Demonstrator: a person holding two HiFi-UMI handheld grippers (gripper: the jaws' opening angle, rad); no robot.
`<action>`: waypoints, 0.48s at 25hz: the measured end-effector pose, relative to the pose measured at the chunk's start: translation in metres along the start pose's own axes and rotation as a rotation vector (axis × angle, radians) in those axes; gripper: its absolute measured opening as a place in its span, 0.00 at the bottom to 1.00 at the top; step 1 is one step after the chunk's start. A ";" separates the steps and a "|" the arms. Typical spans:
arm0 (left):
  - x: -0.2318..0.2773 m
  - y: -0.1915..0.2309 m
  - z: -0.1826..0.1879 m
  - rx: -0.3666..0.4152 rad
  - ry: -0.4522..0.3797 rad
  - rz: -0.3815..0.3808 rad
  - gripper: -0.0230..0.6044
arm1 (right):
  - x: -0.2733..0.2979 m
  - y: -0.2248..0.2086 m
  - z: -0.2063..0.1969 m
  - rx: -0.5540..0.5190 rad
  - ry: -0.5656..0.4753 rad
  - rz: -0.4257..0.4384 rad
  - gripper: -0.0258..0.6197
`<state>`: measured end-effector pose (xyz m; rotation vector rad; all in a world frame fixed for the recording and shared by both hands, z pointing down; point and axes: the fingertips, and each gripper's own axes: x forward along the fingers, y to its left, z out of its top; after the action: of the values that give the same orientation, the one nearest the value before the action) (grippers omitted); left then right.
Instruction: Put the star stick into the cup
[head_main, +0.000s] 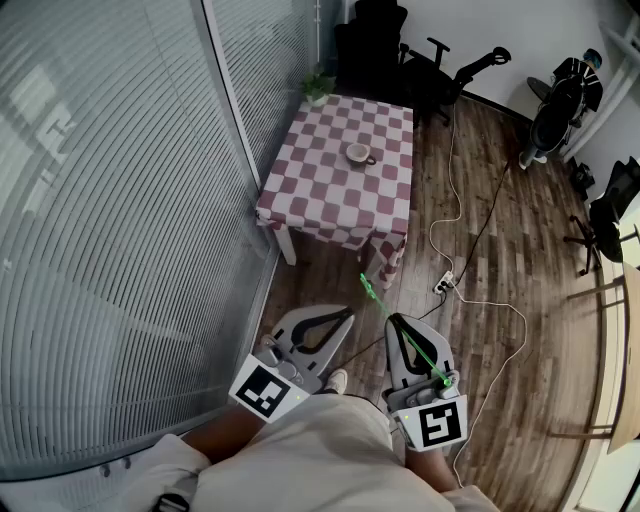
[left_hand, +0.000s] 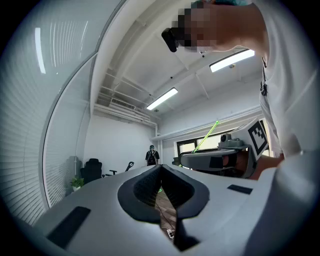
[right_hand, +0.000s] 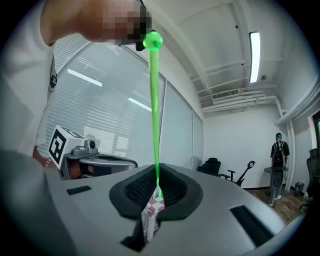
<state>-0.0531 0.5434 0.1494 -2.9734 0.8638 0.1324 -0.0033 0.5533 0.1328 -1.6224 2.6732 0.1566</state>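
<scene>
The checked table (head_main: 340, 170) carries the cup (head_main: 359, 154) near its middle, mouth up as the target. Well short of that table, the right gripper (right_hand: 156, 187) pinches the green star stick (right_hand: 154, 110), apparently for carrying. The left gripper (left_hand: 161, 169) waits with jaws pressed together, empty.

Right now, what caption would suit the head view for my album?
Right gripper clamps the green star stick, left gripper shut and empty, cup sits on the checkered table ahead.

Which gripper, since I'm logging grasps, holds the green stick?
The right gripper: its jaws pinch the green star stick, while the left gripper is shut on nothing.
</scene>
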 end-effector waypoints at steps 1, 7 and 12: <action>0.002 0.000 0.000 -0.002 0.000 0.002 0.09 | 0.000 -0.002 -0.001 -0.001 0.003 0.002 0.10; 0.016 0.001 -0.004 0.002 0.002 0.016 0.09 | 0.002 -0.016 -0.007 -0.018 0.010 0.025 0.10; 0.026 -0.001 -0.011 -0.007 0.014 0.022 0.09 | 0.000 -0.026 -0.010 -0.011 0.006 0.045 0.10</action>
<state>-0.0298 0.5300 0.1578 -2.9760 0.8990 0.1157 0.0201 0.5409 0.1407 -1.5686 2.7198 0.1669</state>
